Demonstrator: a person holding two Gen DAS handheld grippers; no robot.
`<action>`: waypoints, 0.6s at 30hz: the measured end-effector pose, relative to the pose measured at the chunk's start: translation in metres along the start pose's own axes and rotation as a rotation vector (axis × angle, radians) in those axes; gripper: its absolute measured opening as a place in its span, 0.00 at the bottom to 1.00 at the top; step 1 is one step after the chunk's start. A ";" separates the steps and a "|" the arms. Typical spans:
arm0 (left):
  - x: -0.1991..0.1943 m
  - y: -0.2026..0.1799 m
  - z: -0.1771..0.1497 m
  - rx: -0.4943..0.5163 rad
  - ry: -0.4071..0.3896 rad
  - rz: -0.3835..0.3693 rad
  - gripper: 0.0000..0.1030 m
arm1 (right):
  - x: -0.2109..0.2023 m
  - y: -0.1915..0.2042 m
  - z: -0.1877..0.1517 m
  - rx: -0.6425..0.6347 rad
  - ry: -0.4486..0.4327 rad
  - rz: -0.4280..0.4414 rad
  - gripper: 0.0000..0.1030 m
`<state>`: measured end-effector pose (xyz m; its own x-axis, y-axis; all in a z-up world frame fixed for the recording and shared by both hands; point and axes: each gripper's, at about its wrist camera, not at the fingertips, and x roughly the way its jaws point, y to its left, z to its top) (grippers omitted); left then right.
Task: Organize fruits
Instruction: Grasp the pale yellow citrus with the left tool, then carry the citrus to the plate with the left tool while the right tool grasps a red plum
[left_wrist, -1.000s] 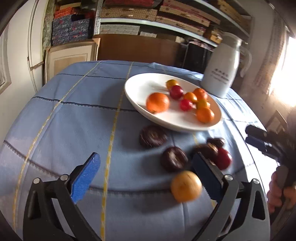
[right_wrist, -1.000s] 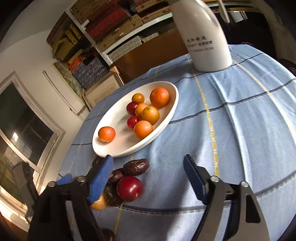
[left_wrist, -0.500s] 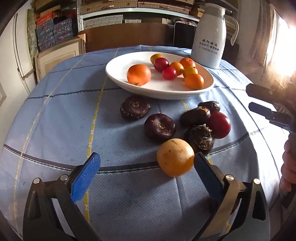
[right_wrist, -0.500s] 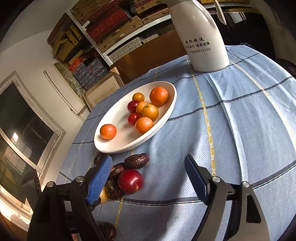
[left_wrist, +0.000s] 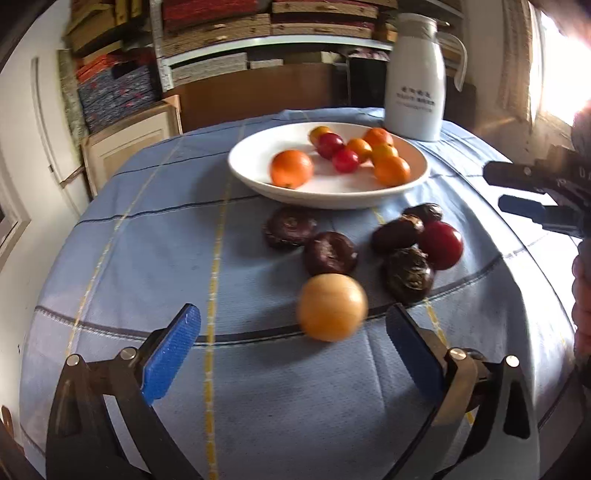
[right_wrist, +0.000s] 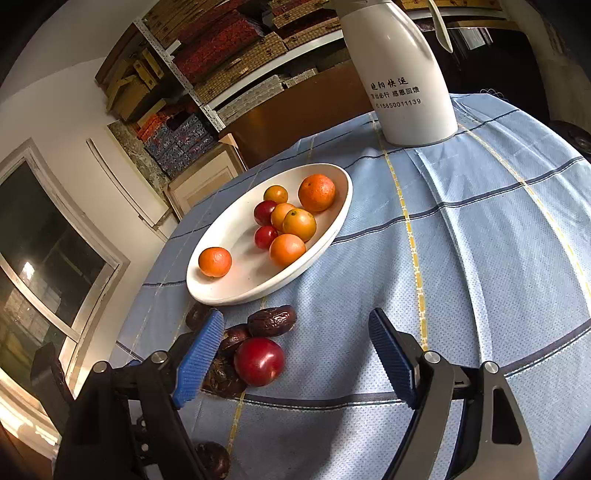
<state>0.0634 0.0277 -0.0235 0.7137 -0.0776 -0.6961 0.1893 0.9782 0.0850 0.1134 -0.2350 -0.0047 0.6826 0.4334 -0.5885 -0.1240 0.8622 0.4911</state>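
Observation:
A white oval plate (left_wrist: 332, 194) (right_wrist: 236, 291) on the blue tablecloth holds several oranges and small red fruits. Loose on the cloth in front of it lie a yellow-orange fruit (left_wrist: 331, 307), several dark brown fruits (left_wrist: 330, 253), dates (right_wrist: 271, 321) and a red fruit (left_wrist: 440, 244) (right_wrist: 259, 361). My left gripper (left_wrist: 293, 349) is open, with the yellow-orange fruit just ahead between its blue pads. My right gripper (right_wrist: 295, 356) is open, the red fruit lying near its left finger; it also shows at the right edge of the left wrist view (left_wrist: 532, 192).
A tall white jug (left_wrist: 414, 74) (right_wrist: 402, 74) stands behind the plate. The round table's edge falls away on all sides. Shelves of boxes and a wooden cabinet (left_wrist: 125, 136) stand behind. One more dark fruit (right_wrist: 212, 459) lies at the near table edge.
My left gripper has dropped lower and come nearer to the yellow-orange fruit. My right gripper has edged slightly toward the red fruit. Both stay open.

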 end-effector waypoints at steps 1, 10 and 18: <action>0.001 -0.001 0.001 0.004 -0.001 -0.009 0.96 | 0.000 0.000 0.000 0.000 0.001 0.000 0.79; 0.025 -0.006 0.008 0.011 0.079 -0.129 0.53 | 0.004 0.002 -0.003 -0.014 0.017 -0.015 0.79; 0.022 0.018 0.006 -0.079 0.066 -0.103 0.39 | 0.014 0.015 -0.011 -0.074 0.084 0.011 0.74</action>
<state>0.0865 0.0423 -0.0329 0.6471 -0.1681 -0.7437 0.2040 0.9780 -0.0435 0.1135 -0.2130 -0.0125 0.6183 0.4610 -0.6366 -0.1865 0.8728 0.4510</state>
